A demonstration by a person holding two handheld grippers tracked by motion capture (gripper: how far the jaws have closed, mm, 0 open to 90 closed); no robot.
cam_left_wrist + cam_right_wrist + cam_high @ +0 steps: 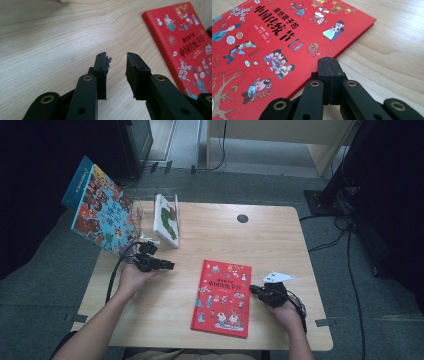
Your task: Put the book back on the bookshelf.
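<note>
my right gripper (329,67) is pressed together at the red book's (221,297) right edge, ready to nudge it. left of the book, my left gripper (116,61) is parted, holding nothing.

One red book (222,298) flat on one wooden table (280,240), two more books upright (166,219), two claws (168,265)

A dim recording lab or studio room. A small light-wood surface (270,240) stands on grey carpet (40,290), with black cables (350,270) trailing across the floor at three o'clock, dark equipment stands at one o'clock, and a pale cabinet (280,135) at twelve o'clock.
</note>
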